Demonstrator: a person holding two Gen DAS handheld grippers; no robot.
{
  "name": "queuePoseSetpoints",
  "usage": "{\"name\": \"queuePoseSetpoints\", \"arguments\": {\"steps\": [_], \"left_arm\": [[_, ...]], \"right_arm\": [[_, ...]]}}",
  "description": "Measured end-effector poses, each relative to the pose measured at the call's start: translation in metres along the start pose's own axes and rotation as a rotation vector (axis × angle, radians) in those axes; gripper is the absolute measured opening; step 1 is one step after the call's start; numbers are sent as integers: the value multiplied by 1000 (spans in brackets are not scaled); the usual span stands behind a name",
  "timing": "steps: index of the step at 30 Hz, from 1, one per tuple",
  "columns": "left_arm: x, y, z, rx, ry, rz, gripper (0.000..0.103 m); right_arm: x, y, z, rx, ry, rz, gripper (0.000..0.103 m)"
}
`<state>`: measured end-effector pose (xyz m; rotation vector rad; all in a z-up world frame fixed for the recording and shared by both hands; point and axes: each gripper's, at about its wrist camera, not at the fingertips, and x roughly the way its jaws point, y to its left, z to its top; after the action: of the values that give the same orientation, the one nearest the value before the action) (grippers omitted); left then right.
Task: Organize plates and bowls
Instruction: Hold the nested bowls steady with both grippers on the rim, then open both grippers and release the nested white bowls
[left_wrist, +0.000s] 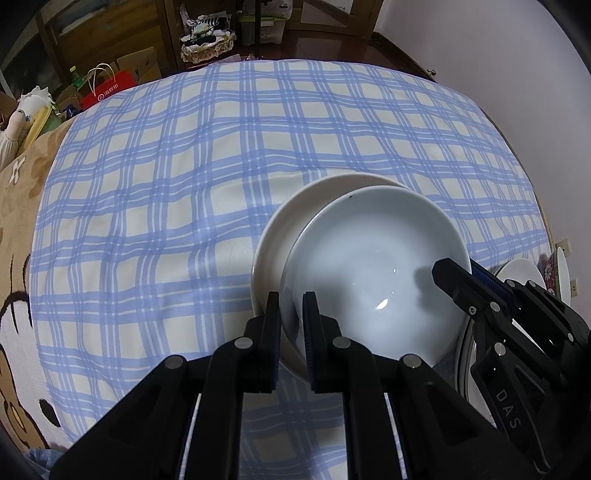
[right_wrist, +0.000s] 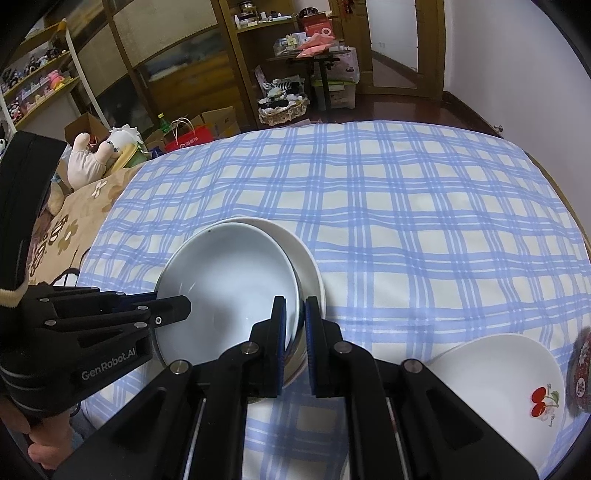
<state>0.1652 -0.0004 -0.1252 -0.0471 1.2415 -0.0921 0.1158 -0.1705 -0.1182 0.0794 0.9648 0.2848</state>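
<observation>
A pale blue-white bowl (left_wrist: 373, 273) is held tilted over a cream plate (left_wrist: 280, 229) on the checked cloth. My left gripper (left_wrist: 291, 314) is shut on the bowl's near-left rim. My right gripper (right_wrist: 295, 321) is shut on the bowl's (right_wrist: 229, 280) opposite rim, with the cream plate (right_wrist: 306, 258) just behind it. Each gripper shows in the other's view: the right one (left_wrist: 465, 284) at the bowl's right edge, the left one (right_wrist: 173, 306) reaching in from the left. A white plate with a cherry print (right_wrist: 502, 380) lies at the right.
The blue-and-white checked cloth (right_wrist: 406, 221) covers the table. A dark patterned dish (right_wrist: 583, 365) stands at the far right edge beside the cherry plate. White plates (left_wrist: 521, 273) show past the right gripper. A tan floral blanket (right_wrist: 74, 218) lies to the left.
</observation>
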Motion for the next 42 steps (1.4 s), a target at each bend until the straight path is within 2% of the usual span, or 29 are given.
{"name": "queuePoseSetpoints", "arguments": {"steps": [36, 42], "left_arm": [[1, -2, 5, 5, 6, 2, 12], [2, 0, 2, -7, 13, -17, 13]], "right_arm": [[2, 1, 2, 2, -5, 10, 11], [3, 1, 4, -2, 11, 16, 11]]}}
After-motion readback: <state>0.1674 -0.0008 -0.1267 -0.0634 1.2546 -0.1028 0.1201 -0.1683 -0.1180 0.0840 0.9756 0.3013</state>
